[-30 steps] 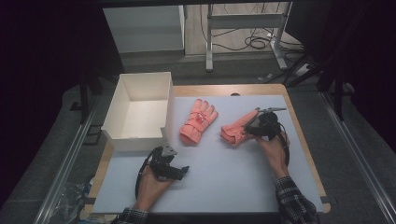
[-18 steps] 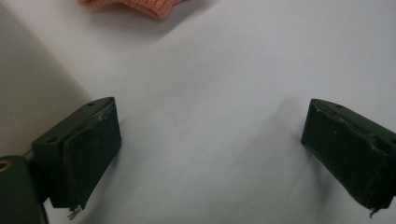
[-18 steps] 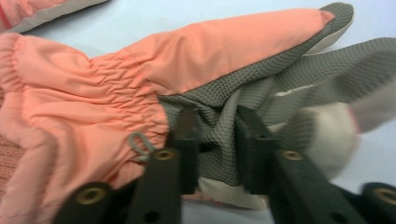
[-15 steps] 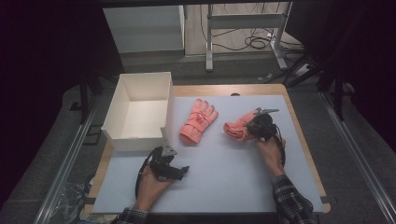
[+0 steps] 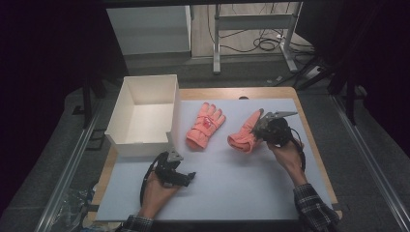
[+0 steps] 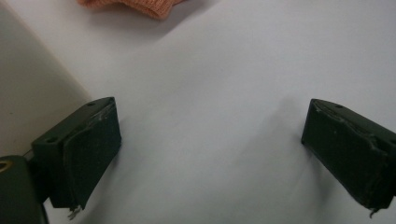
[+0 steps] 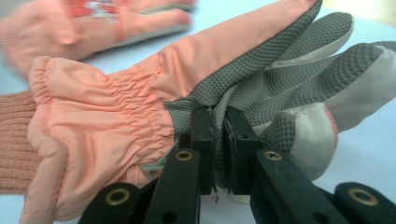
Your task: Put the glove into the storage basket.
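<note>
The room around the table (image 5: 232, 193) is dark; overhead light falls on its pale top. The far glove (image 7: 93, 18) is blurred; the near glove (image 7: 140, 79) is sharp. Soft shadows sit beneath the jaws.

Held glove (image 5: 244, 135) — now nearer person
</note>
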`<state>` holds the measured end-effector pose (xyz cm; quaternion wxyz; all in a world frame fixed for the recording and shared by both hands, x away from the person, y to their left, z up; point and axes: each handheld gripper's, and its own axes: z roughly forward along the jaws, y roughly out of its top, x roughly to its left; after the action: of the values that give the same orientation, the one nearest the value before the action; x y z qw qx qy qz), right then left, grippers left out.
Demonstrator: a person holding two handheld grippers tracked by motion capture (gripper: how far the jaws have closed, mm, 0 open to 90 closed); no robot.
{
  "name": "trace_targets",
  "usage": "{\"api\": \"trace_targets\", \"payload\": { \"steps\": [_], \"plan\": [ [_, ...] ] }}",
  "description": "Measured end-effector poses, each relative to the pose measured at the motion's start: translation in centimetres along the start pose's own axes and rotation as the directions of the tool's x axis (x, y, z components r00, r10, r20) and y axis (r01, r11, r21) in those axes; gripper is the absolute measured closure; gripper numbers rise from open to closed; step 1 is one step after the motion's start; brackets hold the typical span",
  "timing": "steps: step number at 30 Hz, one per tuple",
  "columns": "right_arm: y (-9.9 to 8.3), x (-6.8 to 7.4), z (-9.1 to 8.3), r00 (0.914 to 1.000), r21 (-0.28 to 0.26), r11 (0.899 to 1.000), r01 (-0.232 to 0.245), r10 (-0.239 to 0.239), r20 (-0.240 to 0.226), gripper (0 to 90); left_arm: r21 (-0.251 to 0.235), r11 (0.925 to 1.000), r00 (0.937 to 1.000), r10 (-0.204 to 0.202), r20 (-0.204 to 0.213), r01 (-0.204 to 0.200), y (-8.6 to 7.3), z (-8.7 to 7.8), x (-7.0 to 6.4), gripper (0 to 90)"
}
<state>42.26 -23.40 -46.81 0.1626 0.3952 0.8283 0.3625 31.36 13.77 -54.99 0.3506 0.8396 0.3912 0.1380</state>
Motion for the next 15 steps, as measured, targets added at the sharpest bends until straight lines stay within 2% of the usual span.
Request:
{"api": "trace_targets", "payload": {
  "steps": [3,7,10,15],
  "plan": [
    [0.2,0.8,-0.8,0.9961,-0.008,0.998,0.054,-0.055,-0.069,83.1,0.0,1.0,1.0,0.0,0.0,0.0,0.0,0.0,0.0,4.6],
    [0.0,2.1,-1.3,0.9796,0.001,0.99,0.141,-0.139,-0.145,83.1,0.001,1.0,1.0,0.001,0.0,-0.001,0.0,0.0,0.0,4.6],
    [-0.3,2.9,-1.4,0.9607,-0.007,0.981,0.192,-0.19,-0.203,83.1,0.0,1.0,1.0,0.0,0.0,0.0,0.0,0.0,0.0,4.6],
    [-0.8,3.9,-1.0,0.9197,-0.012,0.961,0.276,-0.268,-0.287,82.9,0.0,1.0,1.0,0.003,-0.001,-0.003,0.0,0.0,0.0,4.6]
  ]
}}
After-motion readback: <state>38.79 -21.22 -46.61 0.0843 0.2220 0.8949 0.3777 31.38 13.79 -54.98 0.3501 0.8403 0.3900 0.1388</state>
